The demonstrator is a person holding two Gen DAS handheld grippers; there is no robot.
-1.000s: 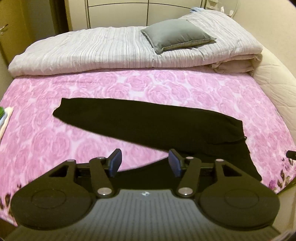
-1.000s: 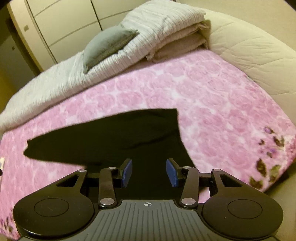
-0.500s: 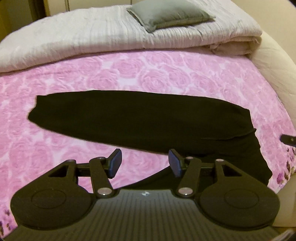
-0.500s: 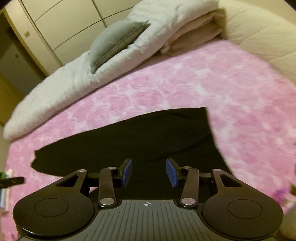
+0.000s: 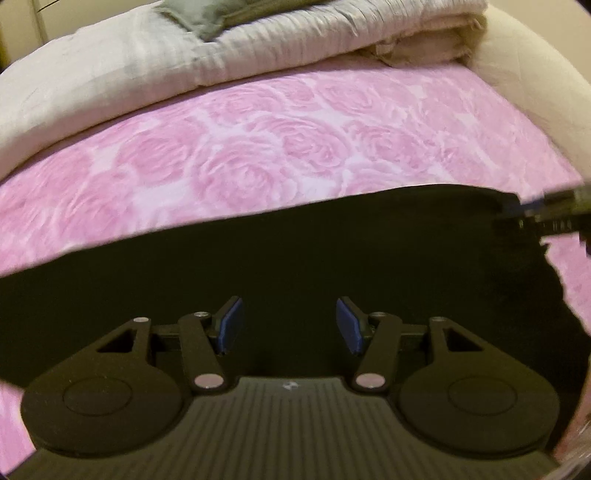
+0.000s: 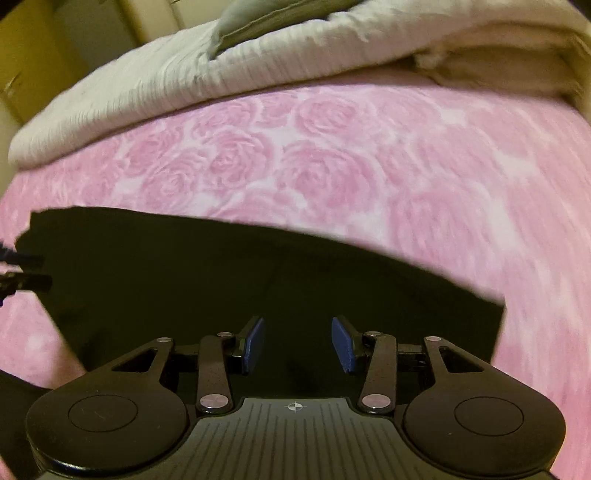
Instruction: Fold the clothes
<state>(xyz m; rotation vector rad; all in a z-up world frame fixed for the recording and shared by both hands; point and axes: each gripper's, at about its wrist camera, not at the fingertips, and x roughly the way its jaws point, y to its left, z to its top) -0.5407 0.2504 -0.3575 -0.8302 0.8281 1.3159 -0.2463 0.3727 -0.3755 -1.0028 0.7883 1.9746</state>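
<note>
A black garment (image 5: 295,254) lies flat on the pink rose-patterned bedspread (image 5: 240,147). It also shows in the right wrist view (image 6: 229,273). My left gripper (image 5: 288,325) is open and empty, low over the black cloth. My right gripper (image 6: 297,345) is open and empty, also low over the cloth. The right gripper's tip shows at the right edge of the left wrist view (image 5: 546,218). The left gripper's tip shows at the left edge of the right wrist view (image 6: 22,273). Both views are motion-blurred.
A folded grey-white striped duvet (image 5: 147,62) lies across the far side of the bed with a grey pillow (image 5: 207,18) on it. A cream padded bed frame (image 5: 535,81) curves along the right. Cupboard doors (image 6: 44,55) stand behind.
Both grippers have moved forward and down toward the black garment, which now fills the lower part of both views. Each gripper's tip has come into the other's view. Jaws stay open.
</note>
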